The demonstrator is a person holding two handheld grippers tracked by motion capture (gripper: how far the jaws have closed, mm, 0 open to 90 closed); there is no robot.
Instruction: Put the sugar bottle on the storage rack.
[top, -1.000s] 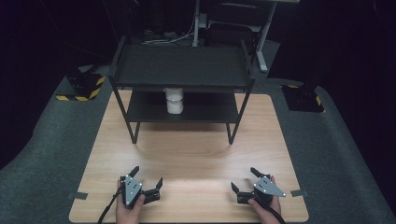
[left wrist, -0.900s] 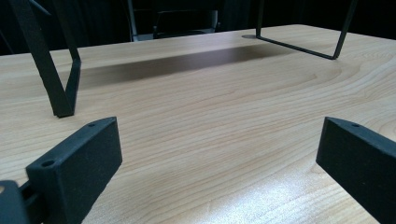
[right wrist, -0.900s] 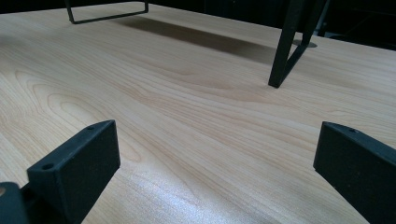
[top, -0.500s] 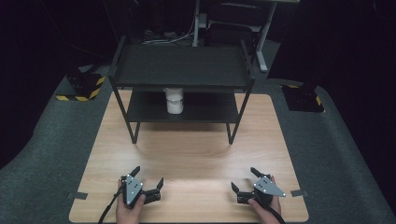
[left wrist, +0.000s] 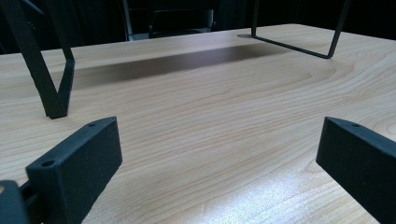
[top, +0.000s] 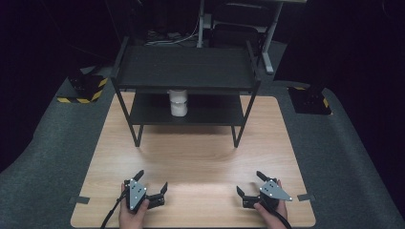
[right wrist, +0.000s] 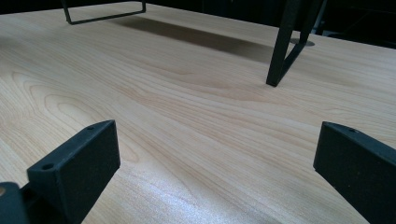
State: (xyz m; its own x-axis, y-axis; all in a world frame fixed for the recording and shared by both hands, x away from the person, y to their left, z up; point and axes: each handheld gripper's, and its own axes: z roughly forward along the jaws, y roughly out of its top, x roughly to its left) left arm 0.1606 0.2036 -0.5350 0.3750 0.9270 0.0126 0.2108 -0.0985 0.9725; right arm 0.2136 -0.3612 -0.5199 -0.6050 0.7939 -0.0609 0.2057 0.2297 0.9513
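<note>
- The white jar [top: 178, 102] stands upright on the lower shelf of the black rack [top: 186, 67], tucked under the top shelf, a little left of the rack's middle and at the far half of the surface [top: 200, 157].
- Both tongs rest at the near edge, well apart from the jar — the left tongs [top: 152, 187] toward the near left, the right tongs [top: 250, 183] toward the near right.
- Both are released: in each gripper view the two black jaws stand wide apart with bare wood between them, grasping nothing.
- The jar lies forward of both, across open wood, and slightly to the left of the centre line — so the left tongs look the nearer, though not by much.
- The jar's long axis is vertical, and the top shelf sits close above it; by my judgement the reach has to come in low and level from the front, between the rack's front legs, rather than from above.
</note>
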